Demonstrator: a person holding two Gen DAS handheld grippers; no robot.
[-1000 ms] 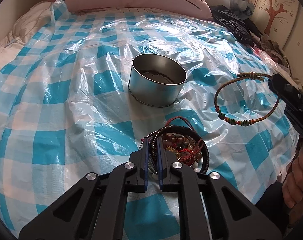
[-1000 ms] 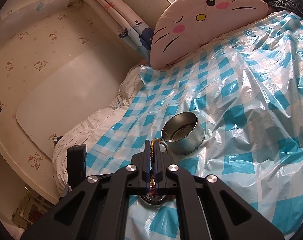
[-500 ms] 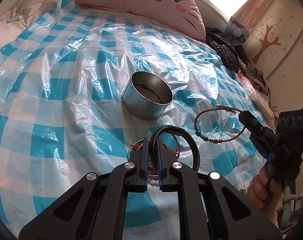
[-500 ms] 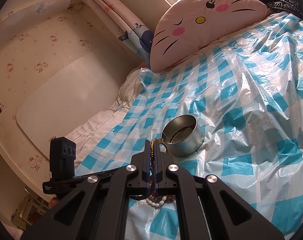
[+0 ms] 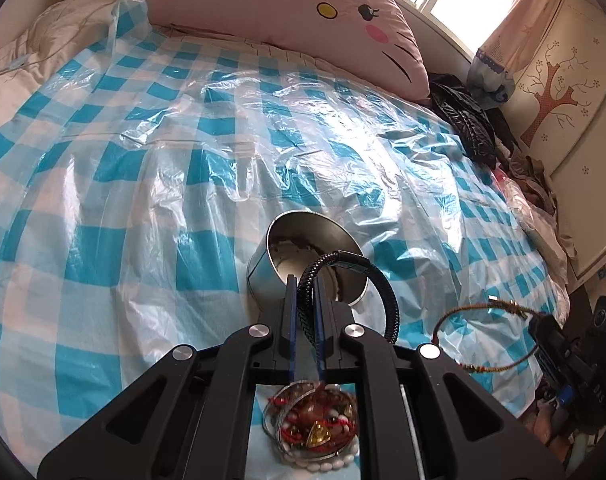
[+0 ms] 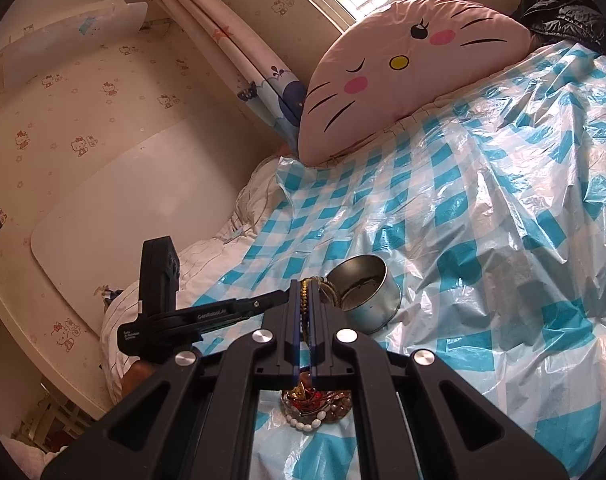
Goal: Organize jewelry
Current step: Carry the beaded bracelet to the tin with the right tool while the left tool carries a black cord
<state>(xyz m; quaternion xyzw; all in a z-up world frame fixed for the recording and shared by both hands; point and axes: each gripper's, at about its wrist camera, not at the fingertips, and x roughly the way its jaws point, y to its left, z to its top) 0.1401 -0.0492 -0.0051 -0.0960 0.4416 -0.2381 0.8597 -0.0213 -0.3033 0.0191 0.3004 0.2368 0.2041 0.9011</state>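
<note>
My left gripper (image 5: 305, 280) is shut on a black braided bracelet (image 5: 385, 296) and holds it up just in front of the round metal tin (image 5: 263, 268). My right gripper (image 6: 304, 286) is shut on a thin brown beaded cord bracelet (image 5: 479, 312), held in the air to the right of the tin, which also shows in the right wrist view (image 6: 377, 302). A pile of jewelry (image 5: 315, 432) in a small dish lies on the bed below my left gripper; the pile shows below my right gripper too (image 6: 319, 404).
The bed is covered with a crinkled blue-and-white checked plastic sheet (image 5: 143, 208). A pink cat-face pillow (image 5: 295, 12) lies at the head. Dark clothes (image 5: 467, 120) are heaped at the far right edge. A white quilt (image 6: 207, 268) lies along the bed's left side.
My left gripper has lifted the black bracelet off the jewelry pile and moved forward toward the tin. My right gripper has held the cord bracelet aloft and drifted lower right in the left wrist view.
</note>
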